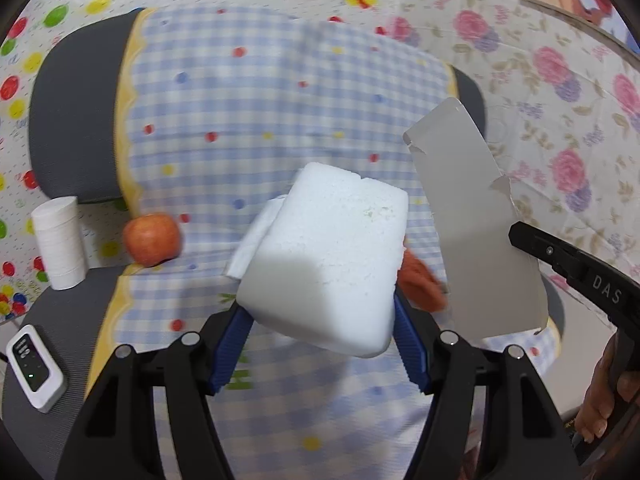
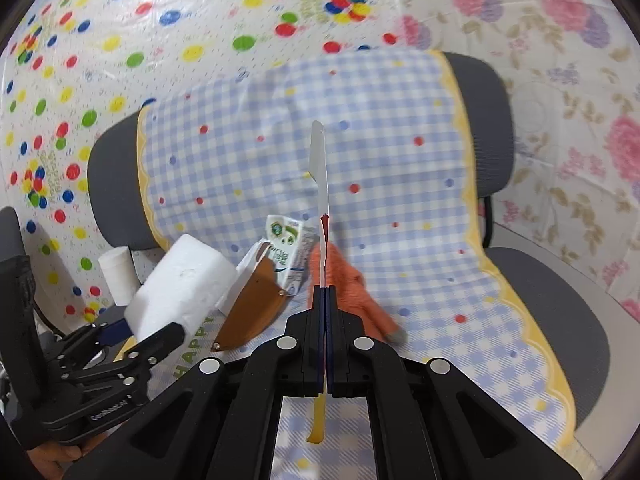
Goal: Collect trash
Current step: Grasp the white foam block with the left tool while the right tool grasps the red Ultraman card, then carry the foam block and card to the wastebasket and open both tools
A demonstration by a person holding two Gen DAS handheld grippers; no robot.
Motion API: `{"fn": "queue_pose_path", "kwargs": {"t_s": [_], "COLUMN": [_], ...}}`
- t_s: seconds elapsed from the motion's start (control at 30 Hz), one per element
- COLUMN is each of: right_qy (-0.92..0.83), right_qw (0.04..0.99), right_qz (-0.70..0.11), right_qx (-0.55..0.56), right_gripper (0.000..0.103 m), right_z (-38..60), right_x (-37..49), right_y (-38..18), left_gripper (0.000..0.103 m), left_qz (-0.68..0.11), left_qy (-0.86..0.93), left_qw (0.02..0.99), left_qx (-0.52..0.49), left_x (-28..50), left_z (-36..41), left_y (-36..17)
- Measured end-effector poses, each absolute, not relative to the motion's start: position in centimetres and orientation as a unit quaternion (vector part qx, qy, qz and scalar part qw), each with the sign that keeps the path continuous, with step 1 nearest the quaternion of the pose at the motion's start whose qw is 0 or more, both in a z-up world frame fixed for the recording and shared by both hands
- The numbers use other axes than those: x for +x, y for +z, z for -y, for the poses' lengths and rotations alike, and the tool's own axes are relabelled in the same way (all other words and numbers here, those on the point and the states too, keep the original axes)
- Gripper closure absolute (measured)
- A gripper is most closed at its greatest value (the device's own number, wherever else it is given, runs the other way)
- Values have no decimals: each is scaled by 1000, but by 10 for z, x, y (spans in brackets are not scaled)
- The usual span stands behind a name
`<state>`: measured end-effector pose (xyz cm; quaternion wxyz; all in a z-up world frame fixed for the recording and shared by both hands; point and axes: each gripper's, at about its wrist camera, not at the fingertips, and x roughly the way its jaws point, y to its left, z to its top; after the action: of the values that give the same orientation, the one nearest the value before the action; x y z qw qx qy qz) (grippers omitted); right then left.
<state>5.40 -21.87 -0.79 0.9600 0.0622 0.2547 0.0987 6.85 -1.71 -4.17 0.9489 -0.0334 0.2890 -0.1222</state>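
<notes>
So both hands are loaded: the left gripper point(image 1: 322, 344) has its pads spread around a white styrofoam block point(image 1: 324, 256), held up over the chair seat point(image 2: 552, 320), and the right gripper point(image 2: 325, 308) is pressed tight on a torn flat piece of cardboard point(image 1: 472, 232). Neither looks binned yet, I'd guess. Left on the checked cloth point(image 2: 360, 152): a milk carton point(image 2: 290, 254), a brown sheath-looking thing point(image 2: 256, 304) and an orange glove point(image 2: 352, 292). No trash bin or bag visible, so can't say what's in one.

bright, even light; slight motion blur, fisheye bending and dark corners.
</notes>
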Motion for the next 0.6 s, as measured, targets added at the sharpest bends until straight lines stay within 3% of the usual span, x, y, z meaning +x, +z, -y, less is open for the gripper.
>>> {"fn": "queue_pose_path", "kwargs": {"t_s": [0.6], "right_qy": [-18], "right_qw": [964], "right_qz": [-242], "right_qx": [105], "right_gripper": [102], "right_z": [324], "right_x": [-46], "right_y": [-13], "left_gripper": [39], "left_qz": [-277], "left_qy": [-271], "left_qw": [922], "left_qx": [21], "left_x": [15], "left_z": [143], "left_y": [-40]}}
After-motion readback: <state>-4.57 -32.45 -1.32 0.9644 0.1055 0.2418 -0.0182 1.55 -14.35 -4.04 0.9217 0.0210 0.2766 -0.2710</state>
